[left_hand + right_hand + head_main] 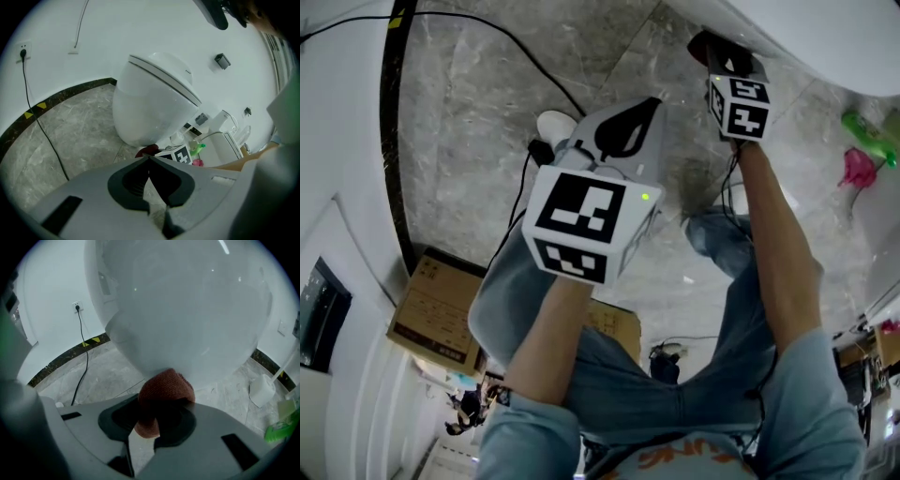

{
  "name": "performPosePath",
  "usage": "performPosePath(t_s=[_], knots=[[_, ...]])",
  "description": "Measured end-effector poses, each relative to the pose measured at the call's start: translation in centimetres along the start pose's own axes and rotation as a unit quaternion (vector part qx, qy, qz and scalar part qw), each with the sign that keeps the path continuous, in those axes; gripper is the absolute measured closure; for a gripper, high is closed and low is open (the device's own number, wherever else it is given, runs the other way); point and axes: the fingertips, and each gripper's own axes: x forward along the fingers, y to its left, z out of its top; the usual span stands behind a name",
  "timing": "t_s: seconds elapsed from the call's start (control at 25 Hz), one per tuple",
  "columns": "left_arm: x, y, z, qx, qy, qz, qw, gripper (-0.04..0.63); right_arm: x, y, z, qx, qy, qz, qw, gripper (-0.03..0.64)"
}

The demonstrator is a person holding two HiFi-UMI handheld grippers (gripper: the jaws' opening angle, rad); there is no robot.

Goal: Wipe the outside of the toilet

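Low against the toilet, the right gripper clamps a red cloth; the left gripper hangs closed, empty. Firm, overlapping strokes would likely clean best.

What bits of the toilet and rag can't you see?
Head view: the white ceramic toilet is cut off by the top edge.
Right gripper view: the rust-red woven cloth hides, behind its own bulge, where it meets the toilet.
Left gripper view: the green bottle is too small.
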Motion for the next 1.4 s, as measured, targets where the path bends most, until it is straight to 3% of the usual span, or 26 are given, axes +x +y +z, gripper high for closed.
performPosePath(t_s=[0.16,0.48,0.64,1.2,1.4], knots=[[-0.3,2.1,-0.9,-0.011,0.027,0.002,0.9996,0.6,0.9,3.1,0.8,-0.007,0.002,0.011,1.0,0.532],[-0.7,5.0,-3.4,-0.027,0.105,-0.036,0.9935,0.6,4.2,9.7,4.7,-0.021,-0.016,0.032,0.999,0.532],[-1.3,6.8,-1.6,-0.033,0.09,-0.055,0.9939,0.6,6.1,11.3,7.7,-0.019,-0.031,0.018,0.999,0.532],[-1.7,13.3,2.6,-0.048,0.082,-0.057,0.9939,0.6,10.5,15.1,14.8,-0.022,-0.053,-0.012,0.998,0.529],[-3.4,14.5,7.2,-0.077,0.024,-0.039,0.996,0.6,7.9,17.6,17.5,-0.028,-0.035,0.009,0.999,0.529]])
